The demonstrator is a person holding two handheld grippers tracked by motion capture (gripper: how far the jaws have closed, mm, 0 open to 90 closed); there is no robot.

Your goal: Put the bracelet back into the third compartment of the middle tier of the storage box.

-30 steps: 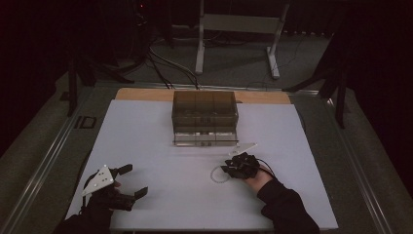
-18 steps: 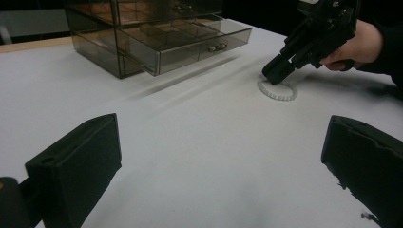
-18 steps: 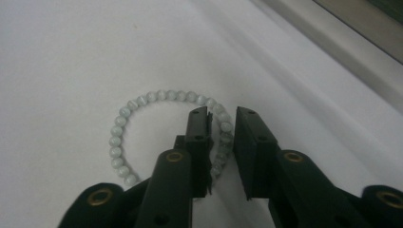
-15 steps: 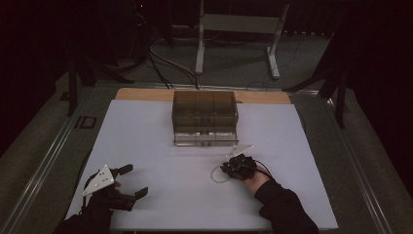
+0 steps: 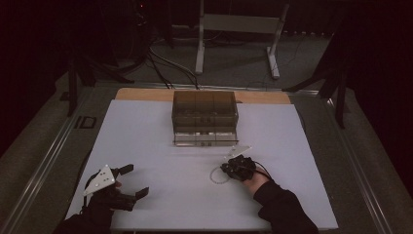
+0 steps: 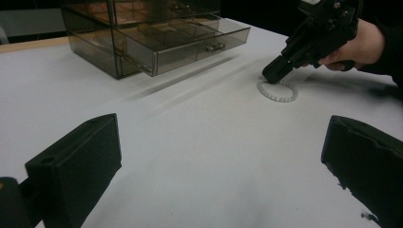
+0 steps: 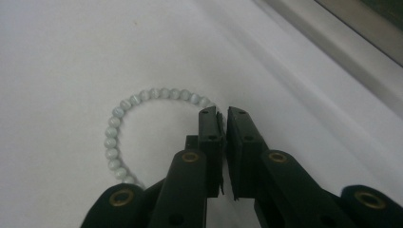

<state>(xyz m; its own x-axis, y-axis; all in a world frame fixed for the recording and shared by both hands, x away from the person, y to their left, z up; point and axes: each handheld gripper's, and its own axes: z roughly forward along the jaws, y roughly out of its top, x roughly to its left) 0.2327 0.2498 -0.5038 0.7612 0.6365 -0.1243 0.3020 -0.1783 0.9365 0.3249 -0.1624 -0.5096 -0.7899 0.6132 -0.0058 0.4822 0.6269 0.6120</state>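
Step in hand looks like picking up the bead bracelet; the right gripper has its tips down on the ring's edge, jaws just closed, nearly pressed together, apparently pinching the strand, though the beads at the tips are hidden; to do it well, confirm the strand sits between the pads before lifting, then raise slowly so the loop hangs free and doesn't slip or snag; the left gripper has jaws spread wide, holding nothing, well apart from the work; bracelet lies flat on the white table, near the front of the smoky drawer box with its bottom drawer open; pale, glossy round beads, small closed ring.
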